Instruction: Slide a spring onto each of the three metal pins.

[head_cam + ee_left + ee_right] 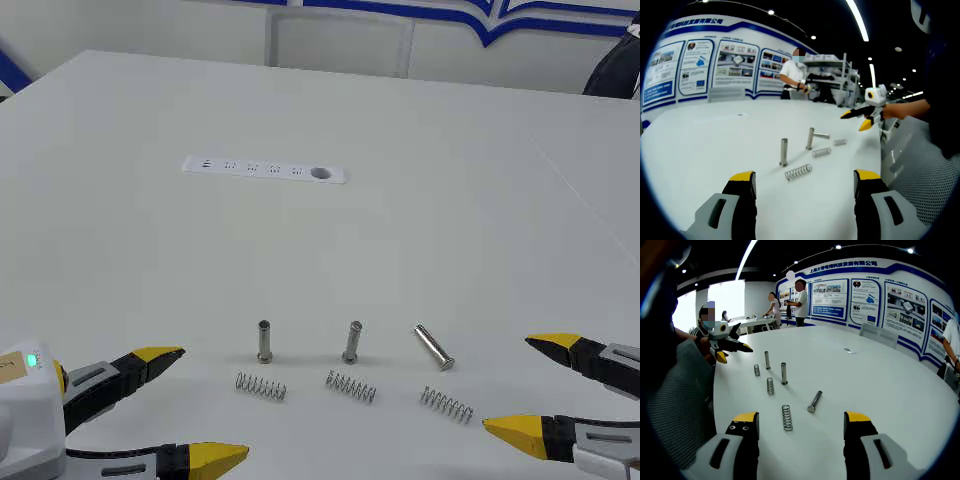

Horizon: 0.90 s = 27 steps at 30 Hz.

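Observation:
Two metal pins stand upright on the white table, the left pin [264, 341] [784, 152] [767, 360] and the middle pin [353, 341] [810, 138] [784, 373]. The right pin [434, 347] [822, 135] [814, 401] lies on its side. A spring lies in front of each: left spring [261, 386] [798, 171] [757, 370], middle spring [351, 386] [821, 152] [770, 385], right spring [446, 404] [840, 142] [786, 417]. My left gripper [190, 408] [805, 181] is open at the near left. Open too, my right gripper [540, 384] [802, 419] hovers at the near right. Neither holds anything.
A white power strip [264, 169] lies farther back on the table. A chair back [339, 42] stands beyond the far edge. People stand by wall posters and shelving in the background of both gripper views.

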Each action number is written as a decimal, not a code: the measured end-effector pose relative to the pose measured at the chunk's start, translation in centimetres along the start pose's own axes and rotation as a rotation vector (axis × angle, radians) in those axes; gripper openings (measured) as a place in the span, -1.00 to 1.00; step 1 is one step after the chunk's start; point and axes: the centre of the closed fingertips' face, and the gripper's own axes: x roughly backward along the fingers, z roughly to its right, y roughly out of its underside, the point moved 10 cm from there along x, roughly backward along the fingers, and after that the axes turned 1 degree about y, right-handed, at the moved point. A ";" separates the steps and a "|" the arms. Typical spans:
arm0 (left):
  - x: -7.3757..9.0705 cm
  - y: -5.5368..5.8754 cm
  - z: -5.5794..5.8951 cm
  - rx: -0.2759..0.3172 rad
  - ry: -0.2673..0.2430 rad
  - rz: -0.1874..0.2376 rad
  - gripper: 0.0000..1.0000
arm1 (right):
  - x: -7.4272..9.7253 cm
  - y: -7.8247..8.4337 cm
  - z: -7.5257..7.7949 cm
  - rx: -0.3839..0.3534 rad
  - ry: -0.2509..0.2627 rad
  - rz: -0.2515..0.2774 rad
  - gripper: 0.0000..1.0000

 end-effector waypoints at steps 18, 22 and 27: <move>0.0 0.3 0.2 0.013 -0.002 0.005 0.60 | -0.2 -0.1 0.1 -0.008 -0.009 -0.012 0.38; 0.0 0.3 0.1 0.012 0.001 0.003 0.60 | -0.3 0.1 -0.1 -0.014 -0.011 -0.015 0.37; -0.1 0.3 0.0 0.012 0.006 0.000 0.60 | -0.2 0.1 -0.3 -0.023 -0.006 -0.021 0.37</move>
